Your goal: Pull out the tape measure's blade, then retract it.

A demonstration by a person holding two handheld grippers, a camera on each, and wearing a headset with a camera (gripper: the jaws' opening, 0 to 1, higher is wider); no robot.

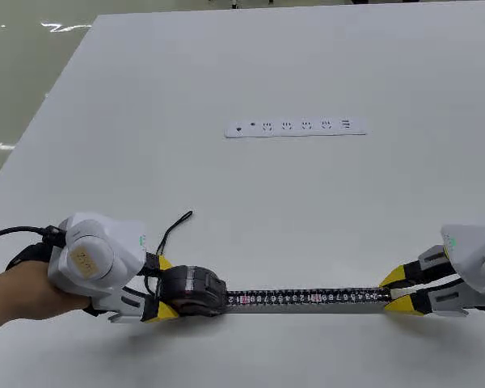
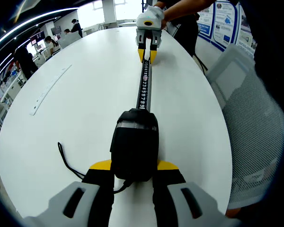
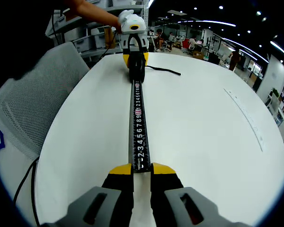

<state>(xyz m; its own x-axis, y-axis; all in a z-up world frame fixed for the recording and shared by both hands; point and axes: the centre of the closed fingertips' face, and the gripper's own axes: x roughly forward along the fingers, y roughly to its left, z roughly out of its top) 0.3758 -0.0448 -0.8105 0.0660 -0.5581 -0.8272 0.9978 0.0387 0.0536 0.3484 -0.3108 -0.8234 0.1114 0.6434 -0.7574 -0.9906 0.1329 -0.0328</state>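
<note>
Tape measure case (image 1: 190, 291) sits clamped between the jaws of the left claw (image 1: 164, 288), which are closed to the case's width. Its black wrist cord (image 1: 175, 226) lies on the bench (image 1: 226, 194) just beside that claw. The blade (image 1: 307, 297) runs flat along the bench from the case to the right claw (image 1: 394, 291), whose jaws are pinched nearly together on the blade's end.

The pull-out looks about done, so retraction is likely next. The main risk is that if the right claw lets go all at once, the spring would whip the blade back and slam its hook into the case, perhaps twisting it in the left claw. A slack grip on the smooth case could also let it slide.

Both claws work close to the bench's near edge, leaving little room toward the person. Ahead of them there is open room, with a power strip (image 1: 295, 127) well beyond the blade.
</note>
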